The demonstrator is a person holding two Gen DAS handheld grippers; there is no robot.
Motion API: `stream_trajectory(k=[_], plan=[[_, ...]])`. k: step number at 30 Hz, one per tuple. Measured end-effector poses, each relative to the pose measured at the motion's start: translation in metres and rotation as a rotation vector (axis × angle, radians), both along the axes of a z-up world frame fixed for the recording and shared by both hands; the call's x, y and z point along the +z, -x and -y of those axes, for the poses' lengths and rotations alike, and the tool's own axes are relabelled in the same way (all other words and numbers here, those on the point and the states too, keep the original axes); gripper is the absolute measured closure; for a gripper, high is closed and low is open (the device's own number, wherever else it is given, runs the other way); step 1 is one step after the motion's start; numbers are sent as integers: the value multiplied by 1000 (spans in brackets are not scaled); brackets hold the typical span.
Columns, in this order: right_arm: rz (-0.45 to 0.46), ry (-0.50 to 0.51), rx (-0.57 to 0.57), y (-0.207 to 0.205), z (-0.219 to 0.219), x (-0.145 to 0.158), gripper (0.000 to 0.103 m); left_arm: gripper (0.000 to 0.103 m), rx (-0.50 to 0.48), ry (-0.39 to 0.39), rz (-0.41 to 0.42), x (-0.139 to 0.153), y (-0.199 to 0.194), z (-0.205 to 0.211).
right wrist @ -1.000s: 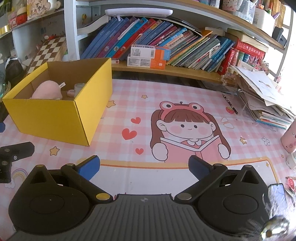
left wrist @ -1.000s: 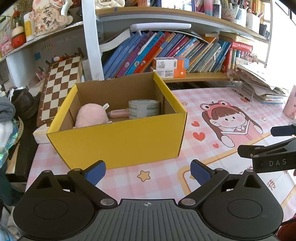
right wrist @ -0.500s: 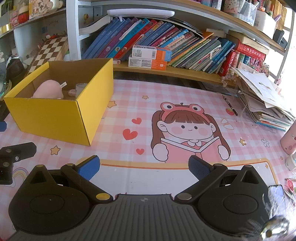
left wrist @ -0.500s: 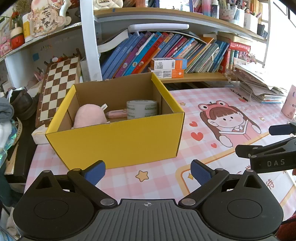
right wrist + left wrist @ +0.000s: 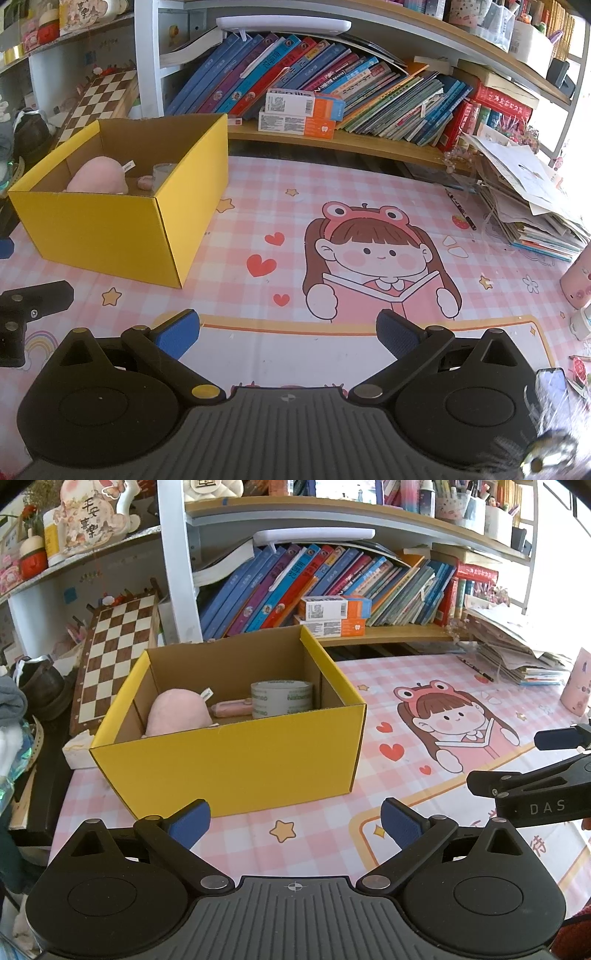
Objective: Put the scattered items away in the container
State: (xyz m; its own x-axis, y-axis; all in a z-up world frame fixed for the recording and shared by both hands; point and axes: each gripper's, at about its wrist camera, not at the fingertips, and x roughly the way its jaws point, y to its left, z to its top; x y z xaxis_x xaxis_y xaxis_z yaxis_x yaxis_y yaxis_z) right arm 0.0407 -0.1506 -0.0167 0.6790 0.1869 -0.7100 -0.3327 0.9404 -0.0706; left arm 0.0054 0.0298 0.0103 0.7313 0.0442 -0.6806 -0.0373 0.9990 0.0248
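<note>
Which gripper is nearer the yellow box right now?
Left. The left gripper sits open just in front of the yellow box, facing its front wall. The right gripper is open farther off, over the mat, with the box to its left.

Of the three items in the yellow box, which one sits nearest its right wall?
The tape roll, a grey ring; the pink plush and pink utility knife lie farther left.

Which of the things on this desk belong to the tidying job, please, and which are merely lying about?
Part of the job:
- yellow box
- pink plush, tape roll and pink cutter, all in the box
- left gripper and right gripper, both open and empty

Just lying about:
- chessboard
- shelf books
- paper pile
- pencil
</note>
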Motion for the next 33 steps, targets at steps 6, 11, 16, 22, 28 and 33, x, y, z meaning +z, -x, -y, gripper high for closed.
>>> stream_trajectory(k=[6,11,16,22,28,33], plan=[[-1,2,2,1,-2,0,0,3,-1,0,1,0,0,0],[-2,3,5,0,-2,-1,0,2,-7,0,3,0,0,-2],[-3,5,6,0,-2,-1,0,2,-9,0,4,0,0,-2],[-4,7,9,0,-3,-1,0,2,-12,-1,5,0,0,-1],[-5,8,10,-1,-4,-1,0,2,-12,-1,3,0,-1,-1],[-6,9,15,-2,-2,-1,0,2,-17,-4,1,0,-1,0]])
